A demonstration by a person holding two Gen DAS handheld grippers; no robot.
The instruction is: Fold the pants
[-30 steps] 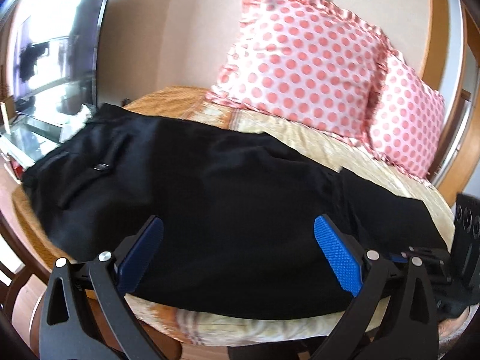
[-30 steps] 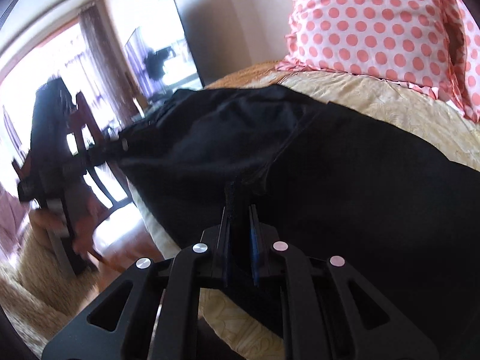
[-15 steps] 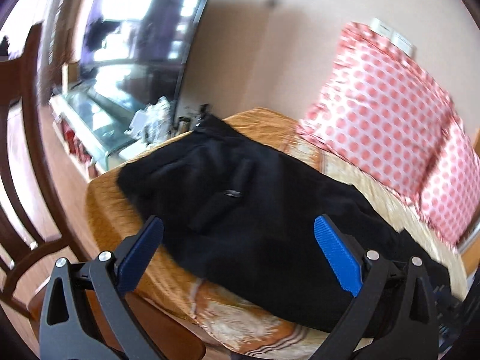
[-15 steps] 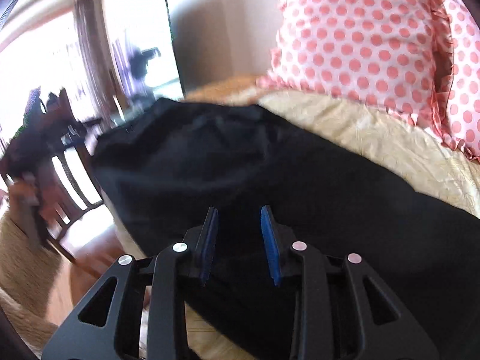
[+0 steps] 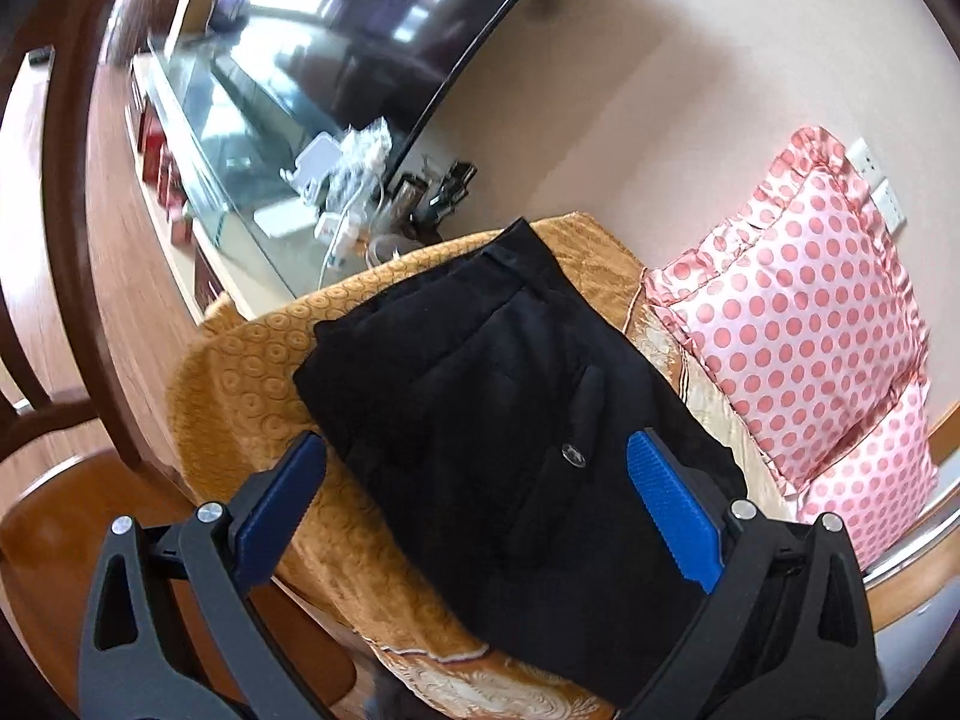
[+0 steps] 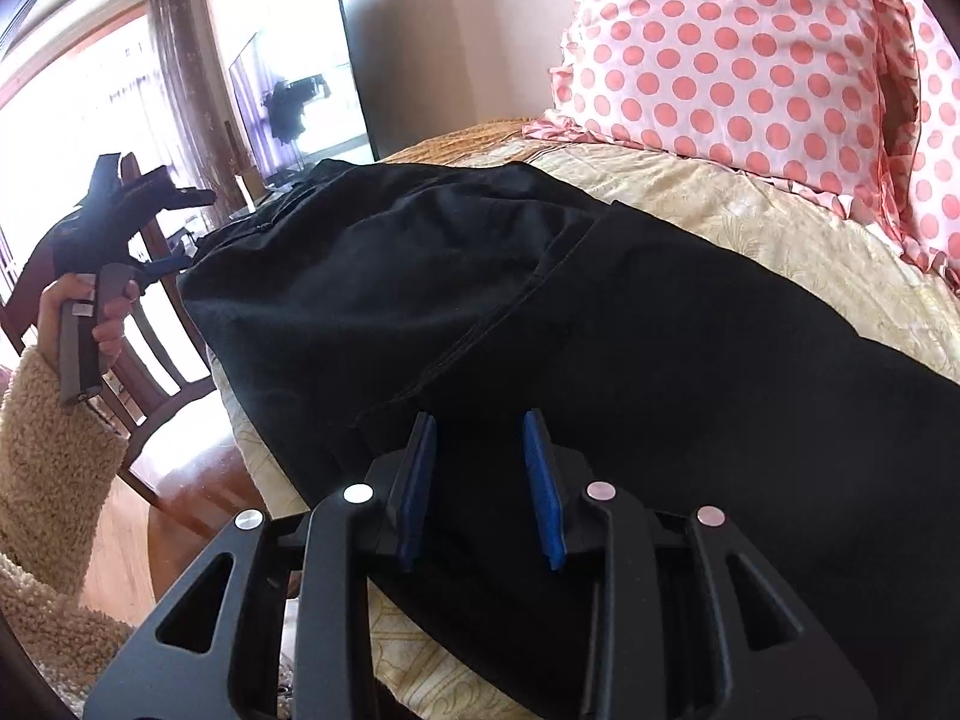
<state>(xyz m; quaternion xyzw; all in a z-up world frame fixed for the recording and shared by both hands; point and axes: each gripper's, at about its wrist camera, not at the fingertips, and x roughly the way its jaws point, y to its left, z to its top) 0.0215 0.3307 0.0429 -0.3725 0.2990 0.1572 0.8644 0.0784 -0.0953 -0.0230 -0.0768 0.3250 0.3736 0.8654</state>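
The black pants (image 6: 540, 312) lie flat along the bed (image 5: 240, 372), waistband at its end corner and one side along the front edge. Both grippers are empty: the left gripper (image 5: 474, 498) wide open above the waistband, the right gripper (image 6: 480, 480) partly open over the cloth. For a clean fold, I think each should pinch only the near edge, at matching places, and lift together.

The left gripper (image 5: 474, 480) hangs with jaws spread wide, gripping nothing. The right gripper (image 6: 483, 480) has its blue pads (image 6: 417, 486) parted, seemingly empty, though the fingertips are hard to judge.
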